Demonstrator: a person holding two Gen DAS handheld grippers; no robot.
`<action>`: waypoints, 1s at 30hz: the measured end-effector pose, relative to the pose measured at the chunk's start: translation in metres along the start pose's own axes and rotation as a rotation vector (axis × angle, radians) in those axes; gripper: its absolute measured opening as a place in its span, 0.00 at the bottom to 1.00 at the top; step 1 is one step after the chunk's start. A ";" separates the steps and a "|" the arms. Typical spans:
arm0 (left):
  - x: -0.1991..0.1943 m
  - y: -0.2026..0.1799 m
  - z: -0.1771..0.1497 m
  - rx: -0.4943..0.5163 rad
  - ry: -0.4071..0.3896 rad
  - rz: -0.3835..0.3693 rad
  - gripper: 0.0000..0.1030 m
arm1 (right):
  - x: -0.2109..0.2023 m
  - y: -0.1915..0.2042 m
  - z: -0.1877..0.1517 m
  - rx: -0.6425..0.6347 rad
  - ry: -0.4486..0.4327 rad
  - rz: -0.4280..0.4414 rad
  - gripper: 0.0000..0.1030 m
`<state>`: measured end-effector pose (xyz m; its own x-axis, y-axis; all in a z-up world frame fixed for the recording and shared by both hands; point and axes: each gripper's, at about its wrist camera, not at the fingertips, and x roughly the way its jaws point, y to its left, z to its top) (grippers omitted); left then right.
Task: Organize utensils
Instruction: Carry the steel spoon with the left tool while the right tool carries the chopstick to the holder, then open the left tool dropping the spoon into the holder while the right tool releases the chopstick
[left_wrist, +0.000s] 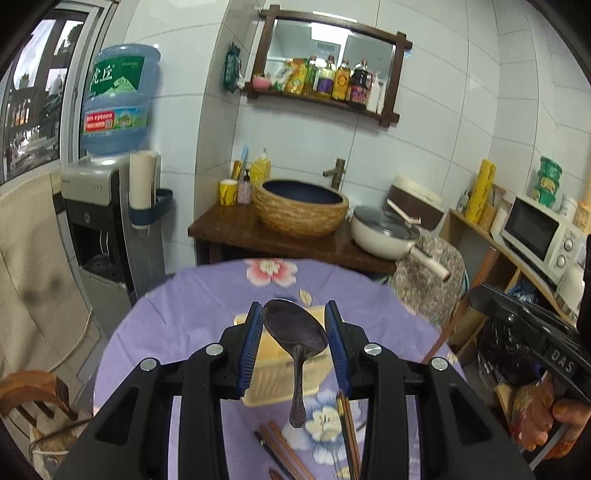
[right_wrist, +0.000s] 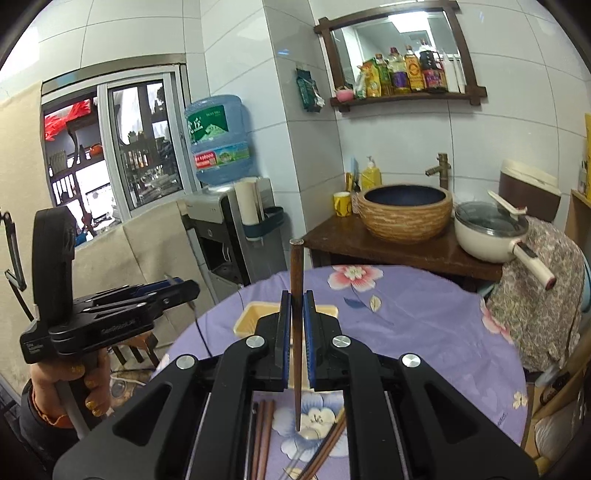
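Observation:
My left gripper (left_wrist: 294, 314) is shut on a dark metal spoon (left_wrist: 295, 339), bowl up, handle hanging down, above a cream plastic tray (left_wrist: 269, 384) on the purple flowered tablecloth (left_wrist: 192, 317). My right gripper (right_wrist: 296, 306) is shut on a brown chopstick (right_wrist: 296, 280) held upright, its tip near the cloth, in front of the same tray (right_wrist: 251, 314). More chopsticks lie on the cloth in the left wrist view (left_wrist: 284, 450) and in the right wrist view (right_wrist: 263, 432). The left gripper also shows at the left of the right wrist view (right_wrist: 173, 286).
Behind the table stands a wooden counter (left_wrist: 236, 229) with a woven basin (left_wrist: 301, 206) and a white lidded pan (left_wrist: 388, 232). A water dispenser (left_wrist: 103, 206) stands at the left, a microwave (left_wrist: 539, 232) on a shelf at the right. A cloth-covered chair (right_wrist: 535, 295) is by the table.

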<state>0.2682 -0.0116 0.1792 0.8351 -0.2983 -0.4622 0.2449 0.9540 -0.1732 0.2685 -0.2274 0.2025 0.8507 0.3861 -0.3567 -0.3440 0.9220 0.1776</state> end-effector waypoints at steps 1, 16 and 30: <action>0.001 0.001 0.008 -0.010 -0.009 0.001 0.33 | 0.000 0.002 0.011 -0.003 -0.014 -0.004 0.07; 0.072 0.026 0.027 -0.107 -0.021 0.105 0.33 | 0.076 0.009 0.054 0.022 -0.098 -0.135 0.07; 0.118 0.039 -0.029 -0.130 0.084 0.107 0.33 | 0.140 -0.014 -0.024 0.090 0.056 -0.141 0.07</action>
<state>0.3620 -0.0102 0.0922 0.8077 -0.2016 -0.5540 0.0865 0.9700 -0.2270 0.3830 -0.1855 0.1283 0.8636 0.2567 -0.4339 -0.1841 0.9618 0.2025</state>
